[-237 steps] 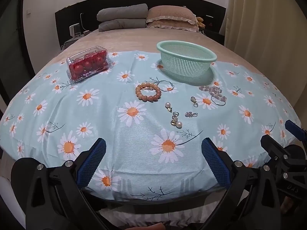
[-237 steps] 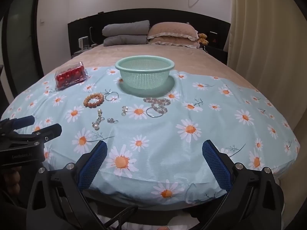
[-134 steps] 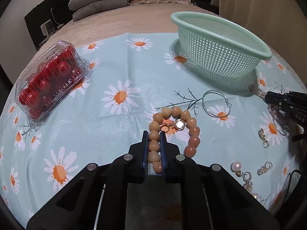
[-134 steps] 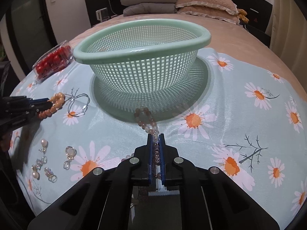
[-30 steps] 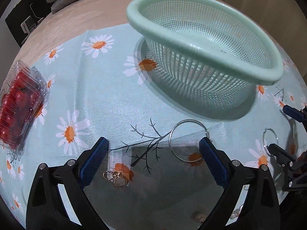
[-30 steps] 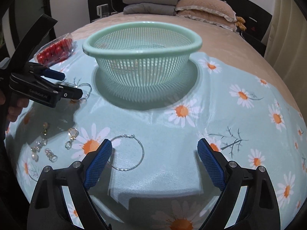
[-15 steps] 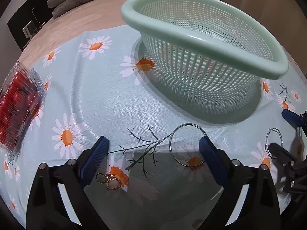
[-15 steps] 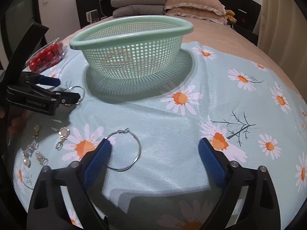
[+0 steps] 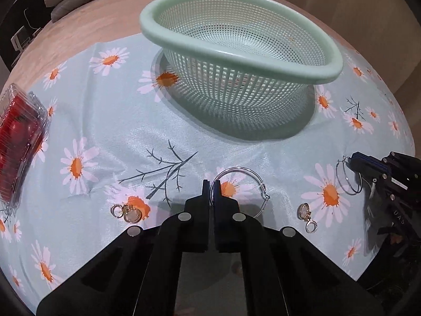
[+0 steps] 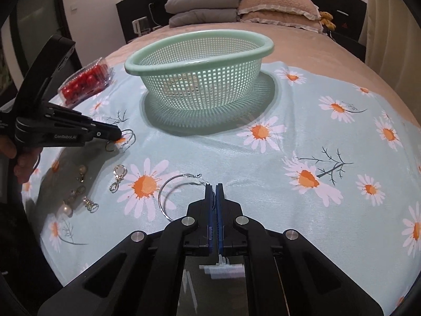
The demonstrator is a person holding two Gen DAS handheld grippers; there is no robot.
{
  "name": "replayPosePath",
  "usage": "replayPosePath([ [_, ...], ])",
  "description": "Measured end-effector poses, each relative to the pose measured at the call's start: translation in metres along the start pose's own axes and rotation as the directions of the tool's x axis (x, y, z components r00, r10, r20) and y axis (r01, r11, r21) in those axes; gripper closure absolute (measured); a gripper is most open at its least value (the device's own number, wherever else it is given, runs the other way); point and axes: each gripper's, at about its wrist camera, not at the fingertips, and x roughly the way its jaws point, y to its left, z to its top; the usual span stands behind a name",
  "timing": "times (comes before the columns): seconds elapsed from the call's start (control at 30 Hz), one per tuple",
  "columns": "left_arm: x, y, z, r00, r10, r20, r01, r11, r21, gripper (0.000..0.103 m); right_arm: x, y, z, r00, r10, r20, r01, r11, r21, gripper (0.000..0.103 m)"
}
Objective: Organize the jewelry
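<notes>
Basket sitting on cloth, pillows lying behind it. Fruit box lying left of basket. One hoop earring lying before basket, left of second hoop earring. Small earrings being scattered on cloth left of second hoop, nearer the viewer than box.
</notes>
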Motion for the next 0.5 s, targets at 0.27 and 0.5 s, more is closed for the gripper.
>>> replayPosePath([
  [0.27, -0.043, 0.015, -0.006, 0.999, -0.005, 0.051, 0.006, 1.0, -0.021, 0.1, -0.038, -0.006, 0.016, 0.998, -0.007, 0.061, 0.008, 1.0, -0.011, 0.1],
  [0.5, -0.073, 0.037, 0.033, 0.994, 0.042, 0.104, -0.041, 0.999, -0.012, 0.1, -0.065, -0.019, 0.038, 0.99, -0.034, 0.133, 0.035, 0.999, -0.005, 0.1],
])
